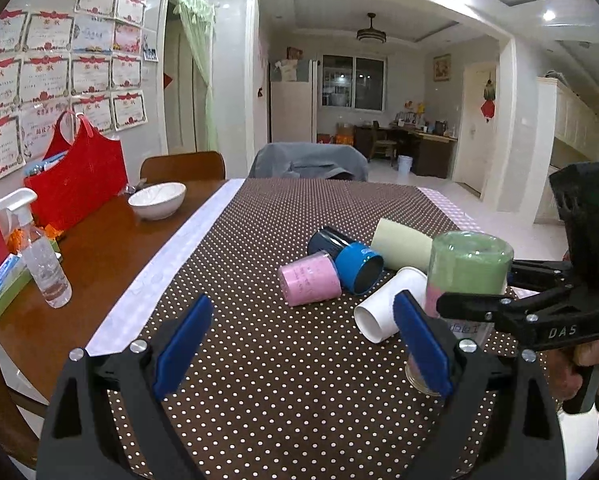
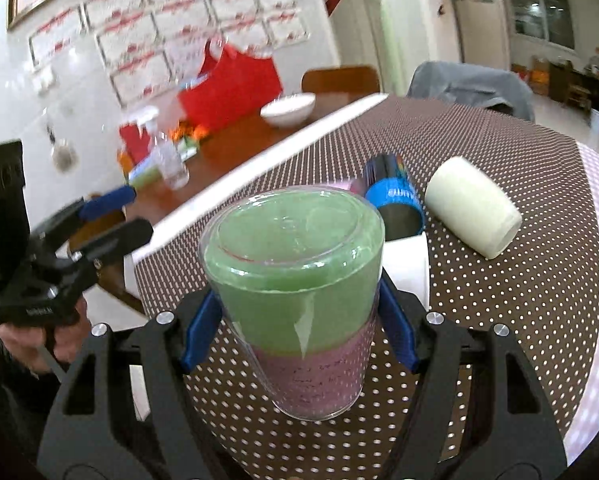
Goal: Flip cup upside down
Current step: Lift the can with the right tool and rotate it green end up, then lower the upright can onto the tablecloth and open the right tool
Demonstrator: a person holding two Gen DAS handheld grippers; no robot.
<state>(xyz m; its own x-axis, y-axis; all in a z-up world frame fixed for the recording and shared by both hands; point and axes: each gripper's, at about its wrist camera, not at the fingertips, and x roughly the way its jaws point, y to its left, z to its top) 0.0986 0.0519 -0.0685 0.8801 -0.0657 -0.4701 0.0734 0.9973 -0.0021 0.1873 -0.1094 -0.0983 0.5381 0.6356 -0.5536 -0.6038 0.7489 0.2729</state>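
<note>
A clear cup with a green and pink liner (image 2: 299, 300) is held base-up between the blue pads of my right gripper (image 2: 299, 328), just above the dotted cloth. It also shows in the left wrist view (image 1: 465, 276), gripped by the right gripper (image 1: 459, 304). My left gripper (image 1: 303, 344) is open and empty, low over the cloth, left of the cup. It shows in the right wrist view (image 2: 111, 216) too.
A pink cup (image 1: 309, 282), a blue cup (image 1: 359, 266), a dark cup (image 1: 325, 240), a cream cup (image 1: 403, 244) and a white cup (image 1: 387, 306) lie on their sides on the brown dotted cloth (image 1: 259, 360). A white bowl (image 1: 157, 200), spray bottle (image 1: 39, 256) and red bag (image 1: 77, 176) stand at left.
</note>
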